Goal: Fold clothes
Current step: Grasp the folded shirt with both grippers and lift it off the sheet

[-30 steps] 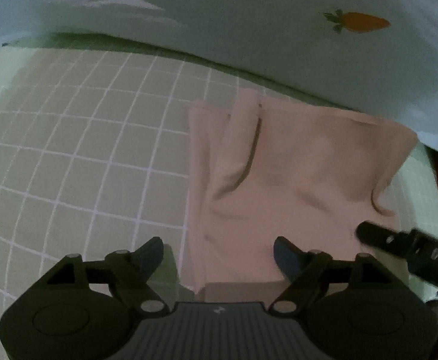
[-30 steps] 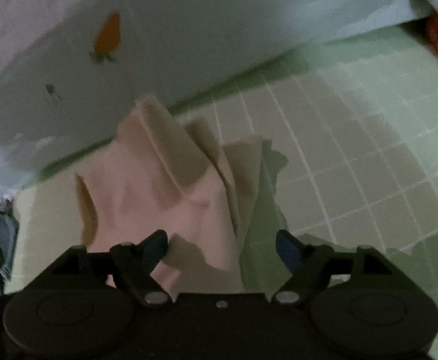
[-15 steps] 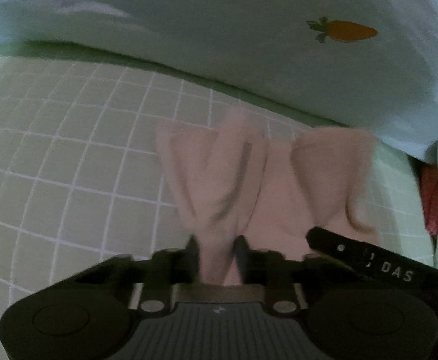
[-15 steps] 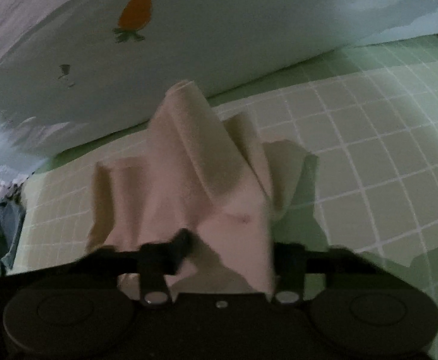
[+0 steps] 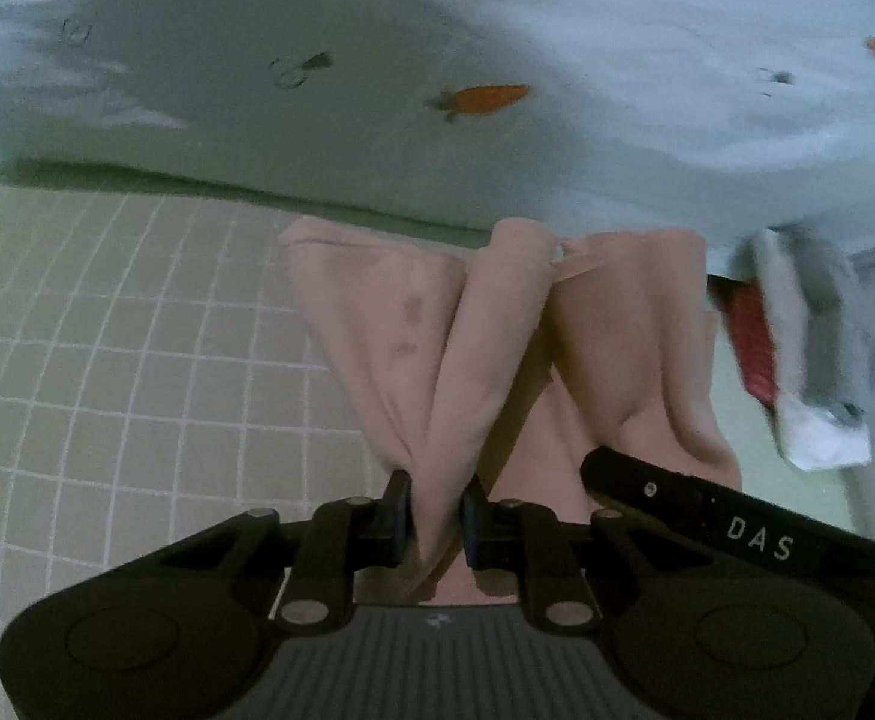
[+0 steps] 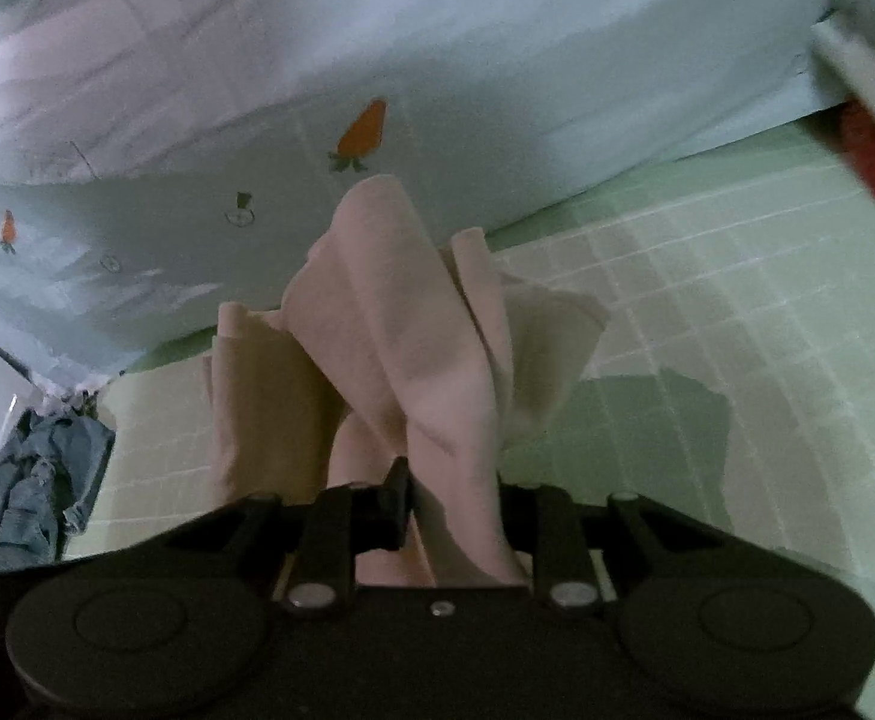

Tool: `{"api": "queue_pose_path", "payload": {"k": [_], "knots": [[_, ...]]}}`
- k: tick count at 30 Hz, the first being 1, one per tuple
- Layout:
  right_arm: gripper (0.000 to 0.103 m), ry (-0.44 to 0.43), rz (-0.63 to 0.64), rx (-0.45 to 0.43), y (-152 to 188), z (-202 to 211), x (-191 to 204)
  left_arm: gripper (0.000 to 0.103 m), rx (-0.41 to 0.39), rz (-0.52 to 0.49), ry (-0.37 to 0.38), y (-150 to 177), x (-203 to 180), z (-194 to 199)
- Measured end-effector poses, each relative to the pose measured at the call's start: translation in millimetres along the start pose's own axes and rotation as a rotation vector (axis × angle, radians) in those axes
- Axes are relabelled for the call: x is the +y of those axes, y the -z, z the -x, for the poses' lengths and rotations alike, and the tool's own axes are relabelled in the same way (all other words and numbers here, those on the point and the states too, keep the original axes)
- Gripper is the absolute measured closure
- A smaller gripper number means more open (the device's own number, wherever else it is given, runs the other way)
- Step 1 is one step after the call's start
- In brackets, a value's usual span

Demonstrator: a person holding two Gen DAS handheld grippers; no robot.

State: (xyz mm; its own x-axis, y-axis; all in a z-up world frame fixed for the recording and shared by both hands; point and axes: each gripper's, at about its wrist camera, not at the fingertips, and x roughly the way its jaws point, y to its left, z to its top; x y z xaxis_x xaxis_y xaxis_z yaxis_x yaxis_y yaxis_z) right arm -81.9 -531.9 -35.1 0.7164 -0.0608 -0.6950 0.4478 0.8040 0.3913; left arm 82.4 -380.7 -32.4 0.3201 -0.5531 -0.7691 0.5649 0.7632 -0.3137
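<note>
A pink garment (image 5: 485,348) hangs bunched over the green checked sheet (image 5: 107,360). My left gripper (image 5: 434,516) is shut on its near edge, and the cloth rises in folds from the jaws. My right gripper (image 6: 452,504) is shut on another part of the same pink garment (image 6: 395,348), which stands up in a peak in front of it. The right gripper's black body (image 5: 737,528) shows at the lower right of the left wrist view, close beside the left one.
A pale blue quilt with carrot prints (image 5: 485,99) lies across the back, also in the right wrist view (image 6: 365,132). A red and white item (image 5: 797,360) lies at the right. A blue denim heap (image 6: 29,492) sits at the far left.
Both grippers were open a second ago over the flat pink garment. They have shut on its edge and lifted it, so the cloth now bunches up and hangs.
</note>
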Motion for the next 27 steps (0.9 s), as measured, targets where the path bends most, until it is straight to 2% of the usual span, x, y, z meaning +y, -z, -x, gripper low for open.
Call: {"api": "queue_pose_path", "payload": {"k": [8, 16, 21, 27], "knots": [[0.080, 0.063, -0.090, -0.101, 40.2, 60.0, -8.6, 0.085, -0.016, -0.098, 0.077, 32.8, -24.2, 45.1], [0.081, 0.158, -0.198, -0.157, 89.9, 108.5, -21.1, 0.085, 0.043, -0.190, 0.151, 71.2, -52.8, 58.3], [0.081, 0.154, -0.279, -0.151, 99.1, 120.3, -60.2, 0.085, 0.035, -0.216, 0.150, 83.3, -91.6, 52.8], [0.081, 0.144, -0.243, -0.152, 79.9, 138.3, -124.4, 0.085, 0.022, -0.181, 0.152, 88.3, -163.7, 28.9]]}}
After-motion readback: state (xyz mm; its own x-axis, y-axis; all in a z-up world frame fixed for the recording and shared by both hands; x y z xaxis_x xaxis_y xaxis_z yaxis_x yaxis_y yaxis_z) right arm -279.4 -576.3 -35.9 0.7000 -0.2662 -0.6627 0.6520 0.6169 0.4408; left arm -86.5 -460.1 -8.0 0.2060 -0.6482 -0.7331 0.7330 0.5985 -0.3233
